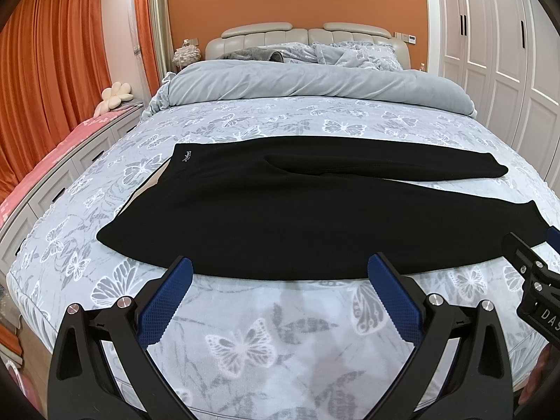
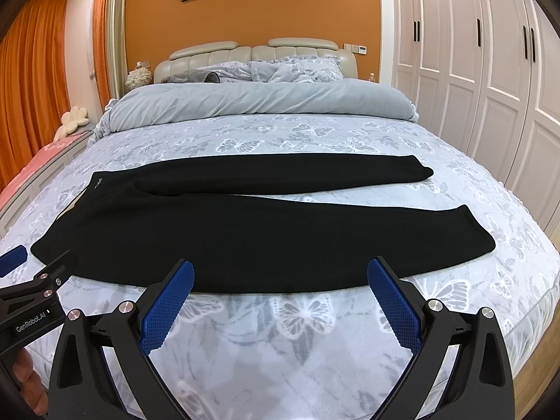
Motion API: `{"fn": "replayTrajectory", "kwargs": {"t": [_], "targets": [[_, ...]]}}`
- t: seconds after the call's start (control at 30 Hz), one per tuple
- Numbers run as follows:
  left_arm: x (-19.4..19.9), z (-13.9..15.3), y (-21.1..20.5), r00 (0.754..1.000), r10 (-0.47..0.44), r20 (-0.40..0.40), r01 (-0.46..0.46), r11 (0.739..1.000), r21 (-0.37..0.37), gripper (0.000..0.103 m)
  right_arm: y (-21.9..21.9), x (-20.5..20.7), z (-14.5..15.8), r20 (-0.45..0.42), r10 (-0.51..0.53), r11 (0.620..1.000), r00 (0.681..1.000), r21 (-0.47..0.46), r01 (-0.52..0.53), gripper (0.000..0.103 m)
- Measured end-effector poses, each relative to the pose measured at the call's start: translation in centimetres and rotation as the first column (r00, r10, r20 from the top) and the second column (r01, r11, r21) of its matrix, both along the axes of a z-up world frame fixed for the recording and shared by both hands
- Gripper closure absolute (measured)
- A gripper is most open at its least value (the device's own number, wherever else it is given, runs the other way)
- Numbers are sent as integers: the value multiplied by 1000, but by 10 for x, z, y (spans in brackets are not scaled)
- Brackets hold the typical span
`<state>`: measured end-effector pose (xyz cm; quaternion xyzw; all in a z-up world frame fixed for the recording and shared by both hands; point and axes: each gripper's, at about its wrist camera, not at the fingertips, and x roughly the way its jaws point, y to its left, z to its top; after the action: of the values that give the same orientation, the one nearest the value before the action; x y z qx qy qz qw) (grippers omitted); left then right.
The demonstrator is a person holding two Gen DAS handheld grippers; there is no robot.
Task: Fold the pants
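Observation:
Black pants lie flat across the bed, waistband at the left with a small white logo, both legs running right; they also show in the right wrist view. My left gripper is open and empty, its blue pads at the near edge of the pants by the waist half. My right gripper is open and empty, at the near edge of the near leg. The right gripper also shows at the right edge of the left wrist view, and the left gripper at the left edge of the right wrist view.
The bed has a grey butterfly sheet. A rolled grey duvet and pillows lie by the headboard. White wardrobes stand at the right, orange curtains and a drawer bench at the left.

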<state>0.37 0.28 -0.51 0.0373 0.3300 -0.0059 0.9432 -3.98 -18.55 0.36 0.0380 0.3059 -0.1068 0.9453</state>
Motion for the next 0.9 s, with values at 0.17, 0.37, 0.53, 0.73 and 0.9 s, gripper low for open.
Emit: {"fn": "replayTrajectory", "kwargs": {"t": [0.17, 0.37, 0.53, 0.73, 0.9], "targets": [[0, 0, 0, 1000, 0, 0, 0, 1000, 1, 5, 0, 0, 0, 1, -3, 1000, 1000, 0, 3, 5], [0, -1, 0, 1000, 1, -1, -1, 1000, 2, 5, 0, 1, -6, -11, 3, 1000, 1000, 4, -3, 5], [7, 2, 10, 1000, -2, -20, 2, 1000, 1, 5, -12, 11, -5, -46, 29, 999, 999, 31, -28, 5], [39, 15, 33, 999, 1, -39, -1, 1000, -1, 5, -47, 34, 6, -94, 32, 999, 995, 27, -30, 5], [97, 25, 57, 999, 15, -31, -12, 995, 100, 5, -91, 69, 13, -127, 20, 1000, 992, 13, -18, 5]]}}
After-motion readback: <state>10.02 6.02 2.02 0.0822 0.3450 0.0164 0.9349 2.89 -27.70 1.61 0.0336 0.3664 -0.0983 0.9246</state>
